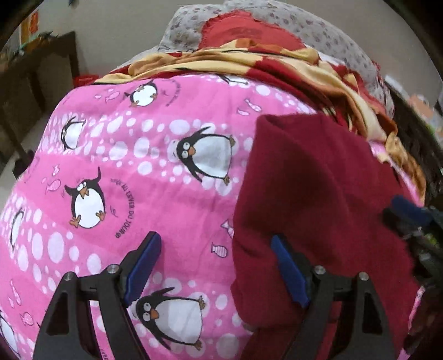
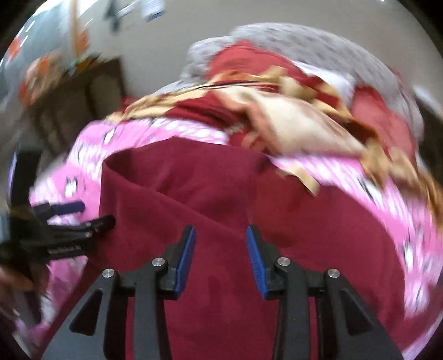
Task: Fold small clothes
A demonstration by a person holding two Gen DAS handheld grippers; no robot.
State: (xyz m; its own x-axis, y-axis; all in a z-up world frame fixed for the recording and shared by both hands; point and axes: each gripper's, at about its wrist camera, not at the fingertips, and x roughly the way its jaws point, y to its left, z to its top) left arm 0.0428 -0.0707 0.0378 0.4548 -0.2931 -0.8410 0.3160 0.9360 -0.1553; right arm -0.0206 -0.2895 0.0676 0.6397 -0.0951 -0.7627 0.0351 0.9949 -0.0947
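A dark red garment (image 1: 313, 193) lies on a pink penguin-print blanket (image 1: 133, 155). In the left wrist view my left gripper (image 1: 216, 243) is open, its right finger over the garment's left edge and its left finger over the blanket. My right gripper (image 1: 409, 218) shows at the right edge of that view, over the garment. In the blurred right wrist view my right gripper (image 2: 220, 235) is open above the garment (image 2: 221, 193), holding nothing. The left gripper (image 2: 91, 216) shows at the left of that view, open.
A red and gold patterned cloth (image 1: 277, 63) and a grey spotted pillow (image 1: 318, 25) are heaped at the far end of the bed. Dark wooden furniture (image 1: 36, 80) stands by the wall at the left.
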